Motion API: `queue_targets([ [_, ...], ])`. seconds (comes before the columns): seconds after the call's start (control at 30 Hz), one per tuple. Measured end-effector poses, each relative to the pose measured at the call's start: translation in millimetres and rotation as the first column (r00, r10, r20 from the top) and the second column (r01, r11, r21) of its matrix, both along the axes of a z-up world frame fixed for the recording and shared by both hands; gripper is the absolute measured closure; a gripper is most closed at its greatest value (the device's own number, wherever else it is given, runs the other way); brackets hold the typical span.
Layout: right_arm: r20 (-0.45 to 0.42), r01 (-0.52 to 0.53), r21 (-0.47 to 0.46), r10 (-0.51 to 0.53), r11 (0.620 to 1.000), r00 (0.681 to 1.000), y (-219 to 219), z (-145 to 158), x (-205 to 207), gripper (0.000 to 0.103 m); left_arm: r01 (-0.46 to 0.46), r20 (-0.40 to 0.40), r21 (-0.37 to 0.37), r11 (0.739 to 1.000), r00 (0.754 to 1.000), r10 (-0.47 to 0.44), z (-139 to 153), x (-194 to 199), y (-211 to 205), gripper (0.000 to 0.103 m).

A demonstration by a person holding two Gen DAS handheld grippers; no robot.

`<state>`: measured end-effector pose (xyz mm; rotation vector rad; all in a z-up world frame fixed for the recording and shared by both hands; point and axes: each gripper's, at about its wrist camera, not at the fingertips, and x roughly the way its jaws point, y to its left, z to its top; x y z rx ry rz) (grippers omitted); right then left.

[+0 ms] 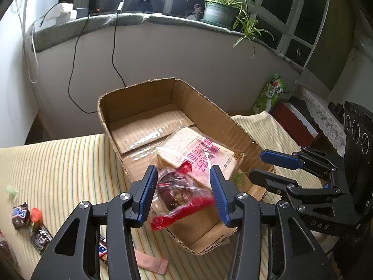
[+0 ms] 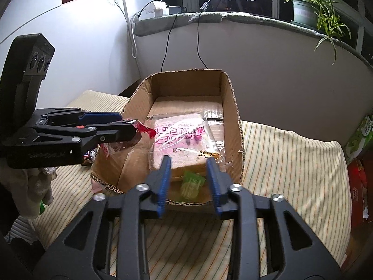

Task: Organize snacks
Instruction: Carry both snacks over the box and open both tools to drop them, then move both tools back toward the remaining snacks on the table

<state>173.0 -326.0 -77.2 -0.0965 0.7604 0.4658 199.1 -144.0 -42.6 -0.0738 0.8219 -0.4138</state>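
Two snacks being released over the cardboard box (image 1: 139,102)

Both snacks are judged to be at the drop-off step. The left gripper (image 1: 184,191) is seen with its fingers (image 1: 149,193) parted around a red-wrapped snack (image 1: 179,193), which hangs between them above the box's near left corner; whether a pad touches the wrapper cannot be told. The right gripper (image 2: 188,182) is spread with clear gaps around a green candy (image 2: 191,184), lying on the box floor at the near wall, just beside a bagged loaf of bread (image 2: 184,137). More snacks (image 1: 22,214) are scattered on the striped bed (image 1: 58,168) to the left. Next, both grippers would need to be withdrawn and taken to those.
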Motion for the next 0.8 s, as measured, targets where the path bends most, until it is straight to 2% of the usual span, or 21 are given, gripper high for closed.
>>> queue_targets([
  [0.13,0.006,-0.002,-0.003,0.002,1.0,1.0,1.2,2.5,-2.8,0.06,0.0,0.004,-0.003,1.0,1.0,0.0,2.8,-2.2,1.6,0.058],
  [0.23,0.017,-0.003,-0.006,0.003,1.0,1.0,3.1,5.4,-7.2,0.053,-0.006,0.009,-0.008,1.0,1.0,0.006,5.8,-5.0,4.3,0.058],
  [0.43,0.037,-0.005,-0.007,0.006,1.0,0.999,8.2,13.1,-18.9,0.046,-0.021,0.029,-0.019,1.0,0.999,0.021,16.3,-14.9,14.6,0.058],
  [0.8,0.063,-0.046,-0.004,0.046,0.999,0.997,22.7,29.7,-48.7,0.045,-0.08,0.088,-0.038,0.996,0.993,0.083,42.8,-49.9,54.9,0.058],
])
